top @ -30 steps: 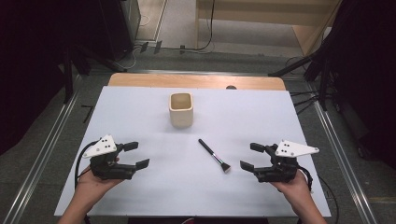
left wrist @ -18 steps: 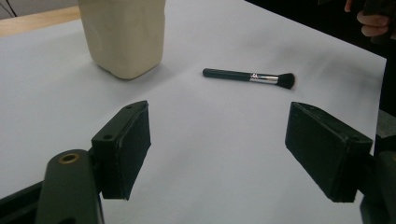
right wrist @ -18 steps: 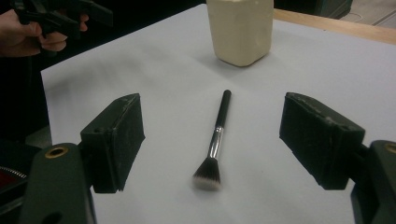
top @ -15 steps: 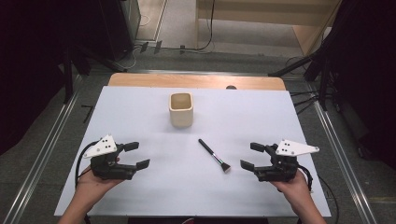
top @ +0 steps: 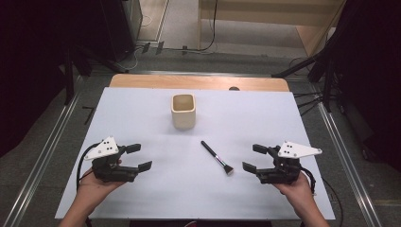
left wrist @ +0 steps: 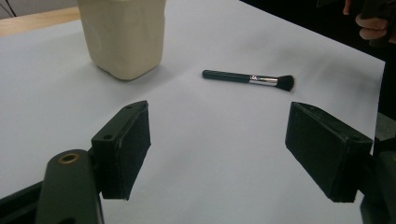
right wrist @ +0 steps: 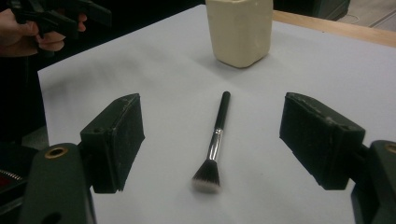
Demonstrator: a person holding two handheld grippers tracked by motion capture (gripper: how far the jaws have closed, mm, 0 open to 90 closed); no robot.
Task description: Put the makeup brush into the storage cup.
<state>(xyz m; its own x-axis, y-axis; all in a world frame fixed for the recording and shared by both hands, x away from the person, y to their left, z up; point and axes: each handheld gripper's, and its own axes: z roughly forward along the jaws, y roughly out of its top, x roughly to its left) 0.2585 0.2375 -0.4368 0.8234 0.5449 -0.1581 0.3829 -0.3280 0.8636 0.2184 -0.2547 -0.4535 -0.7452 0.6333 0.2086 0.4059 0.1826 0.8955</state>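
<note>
A cream square cup [top: 183,110] [left wrist: 122,35] [right wrist: 240,29] stands upright at the table's middle back. In front of it lies a black-handled makeup brush [top: 216,157] [left wrist: 247,79] [right wrist: 214,141], bristles toward the near right. My left gripper [top: 138,157] [left wrist: 219,151] rests open at the near left, held by a hand, well left of the brush. My right gripper [top: 254,157] [right wrist: 208,140] rests open at the near right, its jaws pointing at the brush's bristle end, not touching it.
The white table top [top: 142,113] has a wooden strip [top: 189,82] along its far edge. Metal rails [top: 54,127] run down both sides on the floor, and dark equipment stands around. Cables lie on the floor behind the table.
</note>
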